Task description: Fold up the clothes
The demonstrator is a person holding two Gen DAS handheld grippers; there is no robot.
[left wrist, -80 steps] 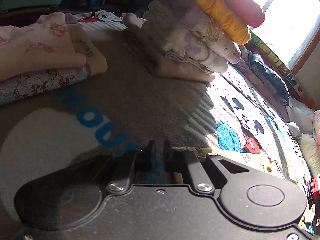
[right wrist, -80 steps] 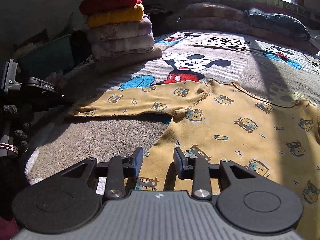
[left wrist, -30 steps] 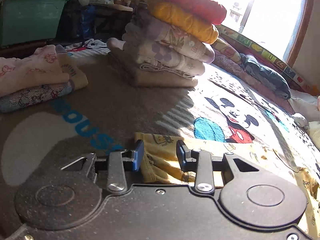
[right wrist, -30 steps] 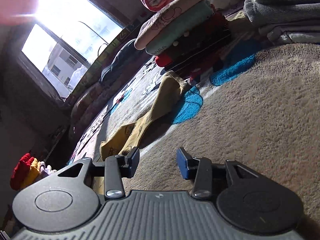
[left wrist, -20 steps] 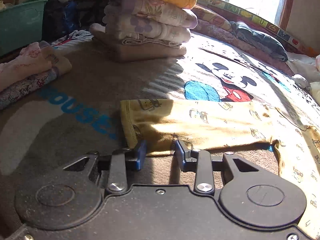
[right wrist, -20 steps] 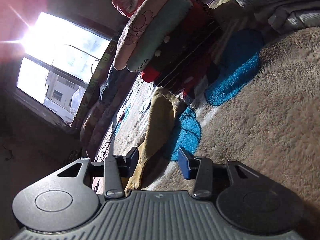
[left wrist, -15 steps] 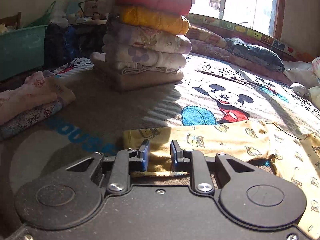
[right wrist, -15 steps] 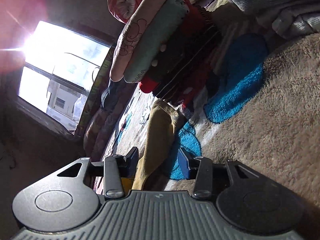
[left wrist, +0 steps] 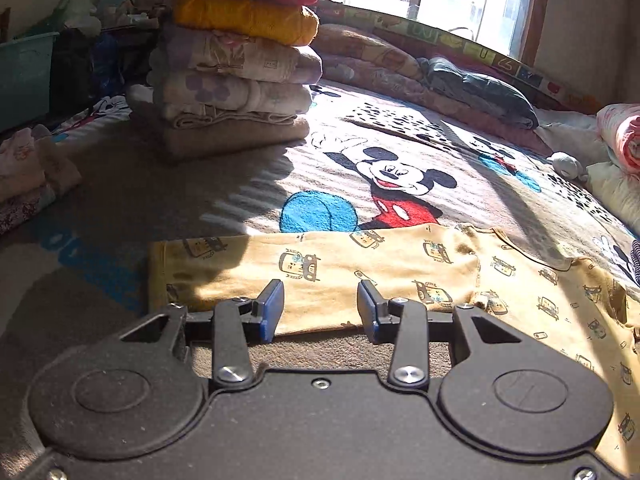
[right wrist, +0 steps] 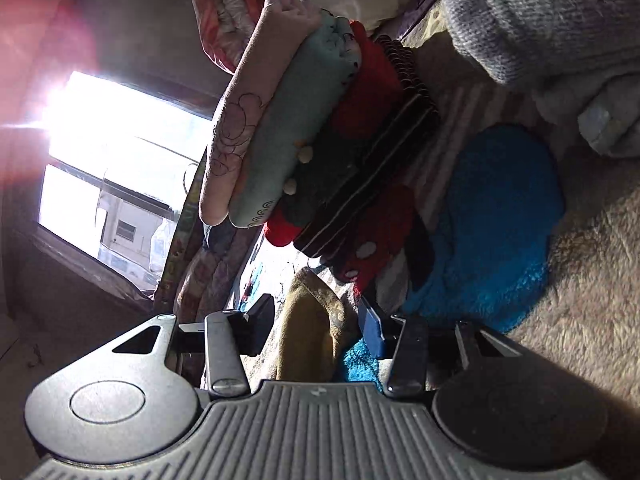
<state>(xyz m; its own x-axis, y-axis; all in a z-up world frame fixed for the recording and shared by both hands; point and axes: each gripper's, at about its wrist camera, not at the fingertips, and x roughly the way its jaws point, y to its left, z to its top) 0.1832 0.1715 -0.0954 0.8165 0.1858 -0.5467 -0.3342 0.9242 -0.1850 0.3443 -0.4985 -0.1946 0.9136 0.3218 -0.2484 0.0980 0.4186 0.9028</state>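
A yellow garment (left wrist: 400,268) printed with small cars lies flat on the Mickey Mouse blanket (left wrist: 392,184), one long sleeve stretched out to the left. My left gripper (left wrist: 320,306) is open just above the near edge of that sleeve, which shows between its blue pads (left wrist: 272,304). In the rolled right wrist view, a yellow sleeve end (right wrist: 308,328) lies between the fingers of my open right gripper (right wrist: 316,322). The jaws stand apart, and I cannot tell whether they touch the cloth.
A tall stack of folded clothes (left wrist: 236,68) stands at the back left, and smaller folded pieces (left wrist: 24,172) lie at the far left. A second folded stack (right wrist: 320,140) and a grey knit (right wrist: 540,20) sit close ahead of the right gripper. Rolled bedding (left wrist: 472,88) lines the window side.
The left gripper's fingers were close together half a second ago and have spread wide over the sleeve. The right gripper has moved in until the yellow sleeve end sits between its fingers.
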